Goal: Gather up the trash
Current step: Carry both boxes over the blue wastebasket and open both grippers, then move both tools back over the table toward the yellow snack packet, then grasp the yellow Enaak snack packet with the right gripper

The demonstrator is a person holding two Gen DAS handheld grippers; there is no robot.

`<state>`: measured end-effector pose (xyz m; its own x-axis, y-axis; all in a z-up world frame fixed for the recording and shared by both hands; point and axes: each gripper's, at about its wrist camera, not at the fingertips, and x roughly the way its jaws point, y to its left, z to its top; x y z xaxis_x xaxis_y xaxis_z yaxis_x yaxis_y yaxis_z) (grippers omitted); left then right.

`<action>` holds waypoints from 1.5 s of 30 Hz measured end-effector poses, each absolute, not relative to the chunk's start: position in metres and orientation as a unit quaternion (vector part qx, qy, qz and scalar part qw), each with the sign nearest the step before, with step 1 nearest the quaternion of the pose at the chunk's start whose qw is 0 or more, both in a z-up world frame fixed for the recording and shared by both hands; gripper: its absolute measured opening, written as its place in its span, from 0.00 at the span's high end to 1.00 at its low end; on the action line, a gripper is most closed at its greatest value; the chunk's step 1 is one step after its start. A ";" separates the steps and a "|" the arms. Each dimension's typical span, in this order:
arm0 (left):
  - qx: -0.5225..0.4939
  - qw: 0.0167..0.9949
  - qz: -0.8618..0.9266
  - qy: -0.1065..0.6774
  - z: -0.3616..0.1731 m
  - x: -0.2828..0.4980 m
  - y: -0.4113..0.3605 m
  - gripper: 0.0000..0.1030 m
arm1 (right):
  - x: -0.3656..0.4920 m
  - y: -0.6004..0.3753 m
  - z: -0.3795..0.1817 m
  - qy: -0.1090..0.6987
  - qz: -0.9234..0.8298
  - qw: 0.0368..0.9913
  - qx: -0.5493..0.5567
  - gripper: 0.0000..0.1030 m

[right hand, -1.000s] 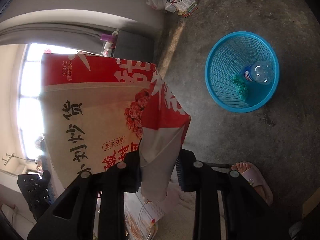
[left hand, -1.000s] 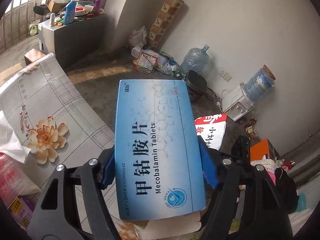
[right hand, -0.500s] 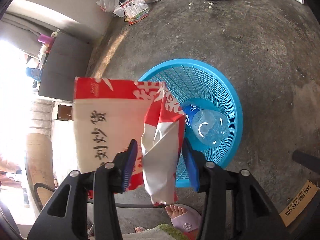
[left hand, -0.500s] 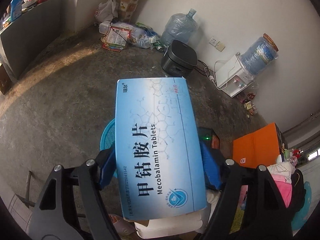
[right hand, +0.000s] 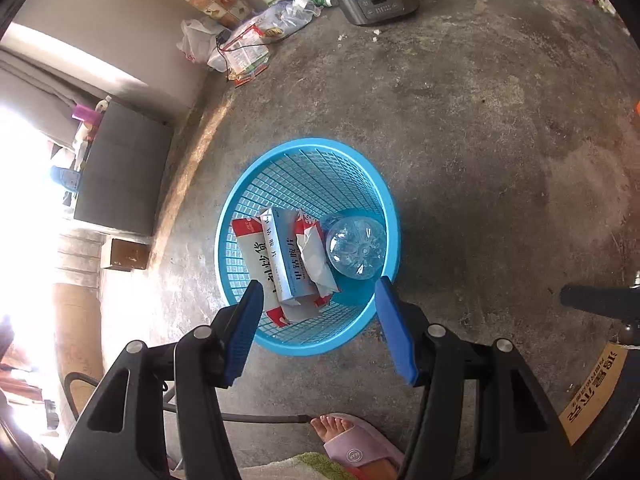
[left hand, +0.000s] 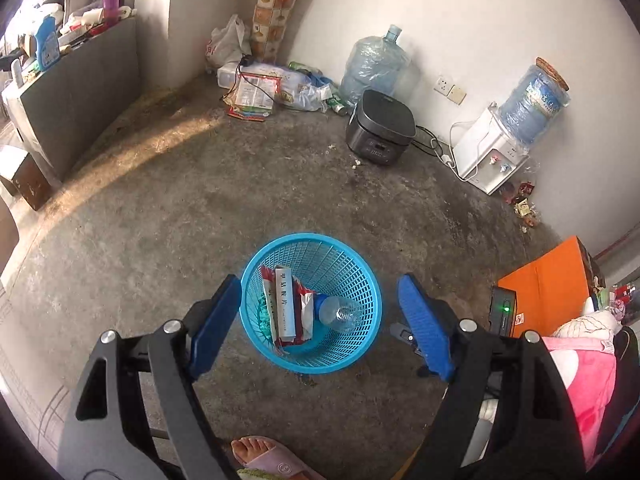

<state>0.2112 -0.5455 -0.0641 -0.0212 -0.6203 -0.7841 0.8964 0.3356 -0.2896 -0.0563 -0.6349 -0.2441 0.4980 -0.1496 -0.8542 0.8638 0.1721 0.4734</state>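
Observation:
A blue mesh basket point(left hand: 362, 276) stands on the concrete floor; it also shows in the right wrist view point(right hand: 308, 164). Inside lie a blue-white tablet box point(left hand: 285, 304) point(right hand: 289, 258), a red-and-white snack bag point(left hand: 305, 316) point(right hand: 252, 248) and a clear plastic bottle point(left hand: 340, 313) point(right hand: 356, 249). My left gripper point(left hand: 318, 320) is open and empty above the basket. My right gripper point(right hand: 320, 326) is open and empty above the basket's near rim.
A black rice cooker point(left hand: 380, 130), water jugs point(left hand: 374, 68), a white dispenser point(left hand: 486, 152) and a litter pile point(left hand: 272, 88) line the far wall. An orange box point(left hand: 548, 284) is at right. A foot in a pink slipper point(right hand: 356, 446) stands near the basket.
Both grippers opened. The tablet box dropped from the left gripper and the snack bag from the right gripper into the basket.

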 end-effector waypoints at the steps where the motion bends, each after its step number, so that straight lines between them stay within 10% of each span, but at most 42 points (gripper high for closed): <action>1: 0.149 0.686 -0.559 0.440 -0.052 0.210 -0.536 0.26 | -0.057 -0.630 -0.234 0.337 -0.369 0.696 0.515 0.45; 7: 0.107 0.716 -0.575 0.382 0.026 0.199 -0.449 0.19 | -0.041 -0.582 -0.141 0.318 -0.358 0.784 0.396 0.42; 14: 0.050 0.783 -0.526 0.329 0.094 0.205 -0.304 0.12 | -0.013 -0.486 -0.025 0.231 -0.314 0.893 0.226 0.06; 23: -0.029 0.889 -0.350 0.292 0.121 0.211 -0.088 0.11 | 0.021 -0.382 0.049 0.184 -0.180 0.954 0.156 0.06; 39: -0.074 0.885 -0.214 0.407 0.014 0.180 0.060 0.11 | 0.133 -0.211 -0.031 0.420 0.117 0.871 0.226 0.15; 45: -0.049 0.857 -0.210 0.468 -0.034 0.195 0.035 0.36 | 0.152 -0.193 -0.059 0.460 0.149 0.837 0.256 0.29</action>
<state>0.1951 0.0353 -0.0342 0.4740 -0.4055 -0.7816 0.3137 0.9072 -0.2805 0.1521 -0.1931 -0.0587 0.5314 0.4857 -0.6940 -0.0138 0.8242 0.5662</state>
